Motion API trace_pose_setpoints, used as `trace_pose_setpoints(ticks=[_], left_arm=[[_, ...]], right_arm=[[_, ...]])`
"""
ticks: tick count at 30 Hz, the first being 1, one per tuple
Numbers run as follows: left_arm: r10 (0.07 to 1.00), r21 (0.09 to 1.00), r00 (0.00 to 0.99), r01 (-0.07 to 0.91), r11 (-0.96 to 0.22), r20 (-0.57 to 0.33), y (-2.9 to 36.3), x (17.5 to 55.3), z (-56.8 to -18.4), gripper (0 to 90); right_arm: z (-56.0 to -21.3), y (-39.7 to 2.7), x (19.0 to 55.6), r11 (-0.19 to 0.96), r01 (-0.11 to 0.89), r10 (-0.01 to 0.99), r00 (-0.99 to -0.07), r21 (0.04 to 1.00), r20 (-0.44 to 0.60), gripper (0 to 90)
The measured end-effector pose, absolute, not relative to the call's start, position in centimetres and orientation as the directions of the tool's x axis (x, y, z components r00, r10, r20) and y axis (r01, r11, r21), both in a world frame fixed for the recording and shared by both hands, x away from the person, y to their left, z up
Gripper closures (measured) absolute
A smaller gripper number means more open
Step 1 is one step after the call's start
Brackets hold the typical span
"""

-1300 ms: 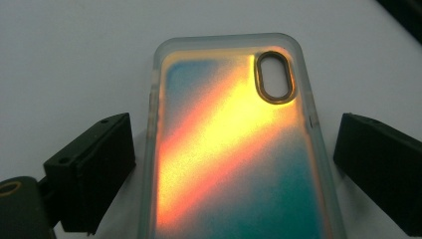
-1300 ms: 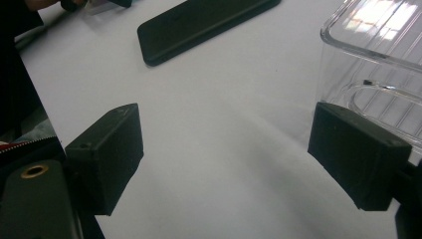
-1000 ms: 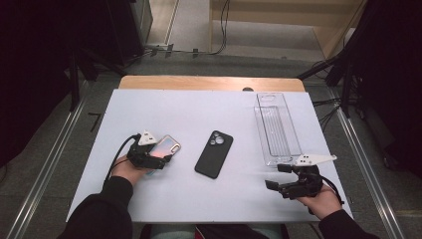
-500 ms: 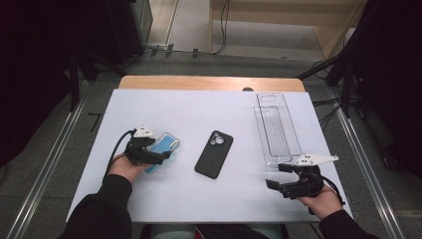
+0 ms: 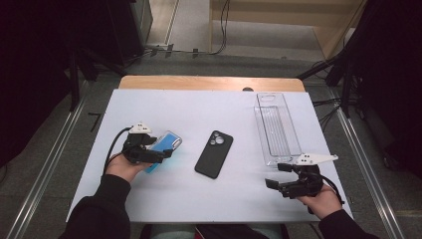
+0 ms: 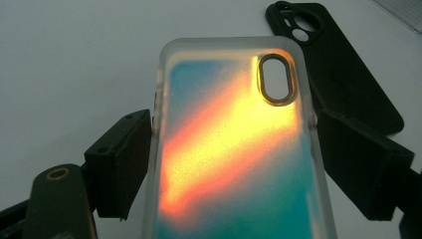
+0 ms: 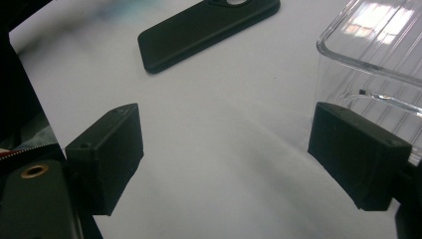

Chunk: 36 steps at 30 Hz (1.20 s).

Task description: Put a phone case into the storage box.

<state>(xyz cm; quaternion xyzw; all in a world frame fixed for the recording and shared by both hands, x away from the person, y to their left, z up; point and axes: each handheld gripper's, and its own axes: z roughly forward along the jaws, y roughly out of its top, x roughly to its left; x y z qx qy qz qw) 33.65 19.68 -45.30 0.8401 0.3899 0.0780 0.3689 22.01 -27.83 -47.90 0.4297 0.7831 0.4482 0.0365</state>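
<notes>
Iridescent case (image 6: 234,149) clamped edgewise in our left tongs (image 5: 160,153), for lifting | right tongs (image 5: 277,175) gaped empty beside clear tray (image 5: 276,127)

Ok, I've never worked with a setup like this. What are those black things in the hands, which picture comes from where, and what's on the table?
There is no robot arm: a person holds a hand-held two-fingered gripper in each hand. The high view looks down on the white table from above the person's side. The other two pictures come from cameras riding on each gripper, looking along its black fingers.

The left gripper grips an iridescent blue-orange phone case by its long edges, between its fingers. The right gripper is open and holds nothing; in its own view there is bare table between its fingers.

On the table lie a black phone case, camera cutout away from the person, and a clear plastic tray at the right.
</notes>
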Motion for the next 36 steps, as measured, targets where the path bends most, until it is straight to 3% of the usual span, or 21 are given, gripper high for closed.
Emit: trace_pose_setpoints(ticks=[20, 36], left_arm=[[0.682, 0.672, 0.7, 0.611, -0.419, -0.211, 15.7, 31.7, -44.3, 17.4], [0.717, 0.719, 0.652, 0.619, -0.317, -0.245, 13.2, 30.8, -44.3, 17.4]], right_arm=[[-47.7, -27.8, 22.2, 0.214, 0.654, 0.723, -0.606, 0.726, 0.332, 12.3], [-47.3, -26.2, 22.6, 0.181, 0.669, 0.729, -0.583, 0.721, 0.358, 12.3]])
